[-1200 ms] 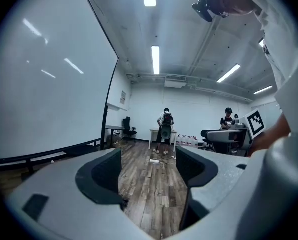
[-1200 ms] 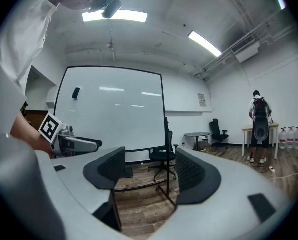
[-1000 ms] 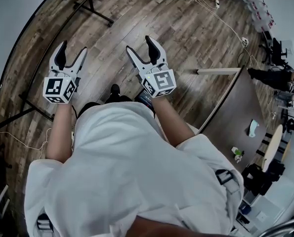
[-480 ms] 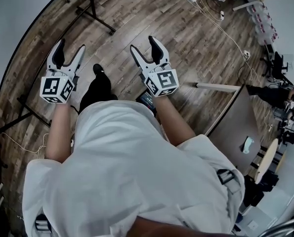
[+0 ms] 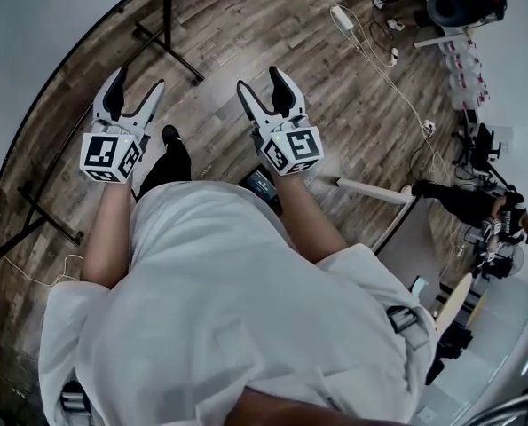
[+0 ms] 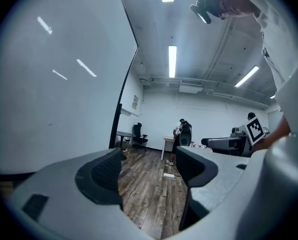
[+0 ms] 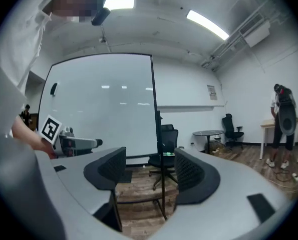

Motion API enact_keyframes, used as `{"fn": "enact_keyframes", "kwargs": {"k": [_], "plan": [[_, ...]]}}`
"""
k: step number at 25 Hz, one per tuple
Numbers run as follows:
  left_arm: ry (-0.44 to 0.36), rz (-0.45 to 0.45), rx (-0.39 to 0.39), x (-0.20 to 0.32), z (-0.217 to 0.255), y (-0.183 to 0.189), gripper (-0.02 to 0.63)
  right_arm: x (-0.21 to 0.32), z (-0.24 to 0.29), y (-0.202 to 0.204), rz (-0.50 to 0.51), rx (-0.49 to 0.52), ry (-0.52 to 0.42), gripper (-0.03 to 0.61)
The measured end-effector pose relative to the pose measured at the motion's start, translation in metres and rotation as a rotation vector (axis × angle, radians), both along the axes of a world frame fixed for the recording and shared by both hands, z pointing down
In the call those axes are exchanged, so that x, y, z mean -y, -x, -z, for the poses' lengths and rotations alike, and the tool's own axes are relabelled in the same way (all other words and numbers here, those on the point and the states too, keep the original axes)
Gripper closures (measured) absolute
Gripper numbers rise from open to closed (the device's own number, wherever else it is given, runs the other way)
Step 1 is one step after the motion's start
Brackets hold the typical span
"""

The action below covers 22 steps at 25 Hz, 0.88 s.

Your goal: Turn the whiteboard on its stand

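The whiteboard point(image 5: 33, 34) stands just ahead of me, its pale face filling the upper left of the head view above black stand legs point(image 5: 168, 50). My left gripper point(image 5: 136, 91) is held open close before the board, nothing between its fingers. In the left gripper view the whiteboard point(image 6: 53, 74) fills the left side, ending at a black frame edge point(image 6: 124, 89); the left gripper point(image 6: 149, 166) touches nothing. My right gripper point(image 5: 260, 87) is open and empty too. From the right gripper point(image 7: 146, 171) the whiteboard point(image 7: 103, 104) shows whole, a short way off.
A brown table point(image 5: 419, 229) and a person in dark clothes point(image 5: 468, 202) are at the right. A power strip with cable point(image 5: 342, 16) lies on the wood floor. An office chair point(image 7: 164, 144), a round table point(image 7: 209, 133) and a standing person point(image 7: 284, 116) are beyond the board.
I have stepped closer to the whiteboard, one foot forward; more of the board and stand shows. Both grippers stay open, carried slightly forward.
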<state>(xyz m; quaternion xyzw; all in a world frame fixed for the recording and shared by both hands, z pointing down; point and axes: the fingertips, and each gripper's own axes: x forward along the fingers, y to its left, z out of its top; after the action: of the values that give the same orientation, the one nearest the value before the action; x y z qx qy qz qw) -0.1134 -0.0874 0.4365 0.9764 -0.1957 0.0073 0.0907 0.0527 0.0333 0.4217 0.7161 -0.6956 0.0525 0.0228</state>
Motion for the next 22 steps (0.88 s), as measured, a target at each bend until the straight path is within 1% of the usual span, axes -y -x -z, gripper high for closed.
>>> {"fn": "enact_keyframes", "kwargs": {"k": [2, 3, 9, 13, 15, 19, 22], "plan": [[-0.014, 0.003, 0.002, 0.021, 0.005, -0.01, 0.288, 0.029, 0.009, -0.006, 0.034, 0.009, -0.034, 0.282], [-0.019, 0.003, 0.004, 0.031, 0.006, -0.013, 0.288, 0.044, 0.011, -0.007, 0.05, 0.005, -0.037, 0.282], [0.009, 0.044, 0.005, 0.094, -0.004, -0.025, 0.288, 0.136, 0.013, -0.024, 0.117, -0.019, -0.016, 0.282], [-0.014, 0.06, 0.023, 0.117, -0.003, -0.033, 0.288, 0.177, 0.017, -0.037, 0.145, -0.014, -0.023, 0.282], [-0.019, 0.095, 0.025, 0.126, 0.0, -0.031, 0.288, 0.195, 0.019, -0.04, 0.177, -0.017, -0.024, 0.285], [-0.01, 0.182, 0.026, 0.145, 0.0, -0.026, 0.288, 0.236, 0.017, -0.045, 0.276, -0.01, -0.026, 0.285], [-0.026, 0.223, 0.041, 0.151, -0.001, -0.026, 0.288, 0.263, 0.015, -0.052, 0.34, -0.007, -0.03, 0.285]]}}
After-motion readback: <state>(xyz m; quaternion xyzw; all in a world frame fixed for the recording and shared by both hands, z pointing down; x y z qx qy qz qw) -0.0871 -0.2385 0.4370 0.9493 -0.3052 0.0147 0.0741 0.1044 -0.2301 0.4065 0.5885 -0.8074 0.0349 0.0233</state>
